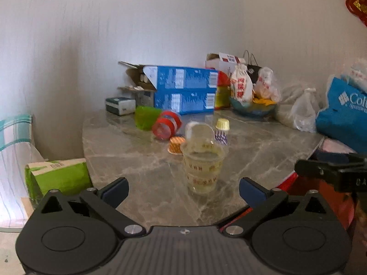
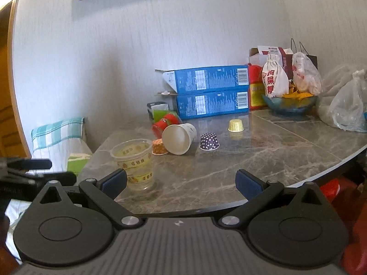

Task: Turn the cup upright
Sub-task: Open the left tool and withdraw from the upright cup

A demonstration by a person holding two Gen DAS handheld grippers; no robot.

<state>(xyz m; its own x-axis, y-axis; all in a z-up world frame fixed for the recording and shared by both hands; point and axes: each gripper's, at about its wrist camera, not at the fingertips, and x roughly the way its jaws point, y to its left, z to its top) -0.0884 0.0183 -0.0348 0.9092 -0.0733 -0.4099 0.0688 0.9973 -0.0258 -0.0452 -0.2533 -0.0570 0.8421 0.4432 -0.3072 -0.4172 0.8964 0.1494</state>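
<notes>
A clear plastic cup (image 1: 203, 167) with red and gold print stands upright near the front of the marble table (image 1: 137, 160); it also shows in the right wrist view (image 2: 135, 162). A white paper cup (image 2: 179, 138) lies on its side behind it, mouth toward me; in the left wrist view (image 1: 190, 126) the clear cup mostly hides it. My left gripper (image 1: 183, 191) is open and empty, just short of the clear cup. My right gripper (image 2: 181, 182) is open and empty over the table's front edge, with the clear cup by its left finger (image 2: 114, 181).
Small upside-down baking cups stand around: orange (image 2: 159, 146), purple dotted (image 2: 208, 141), yellow (image 2: 236, 125). A red cup (image 1: 166, 126) and a green cup (image 1: 145, 117) lie on their sides. Blue boxes (image 2: 213, 91), a snack bowl (image 2: 290, 103) and bags (image 1: 344, 112) line the back. A green tissue box (image 1: 58, 175) sits left of the table.
</notes>
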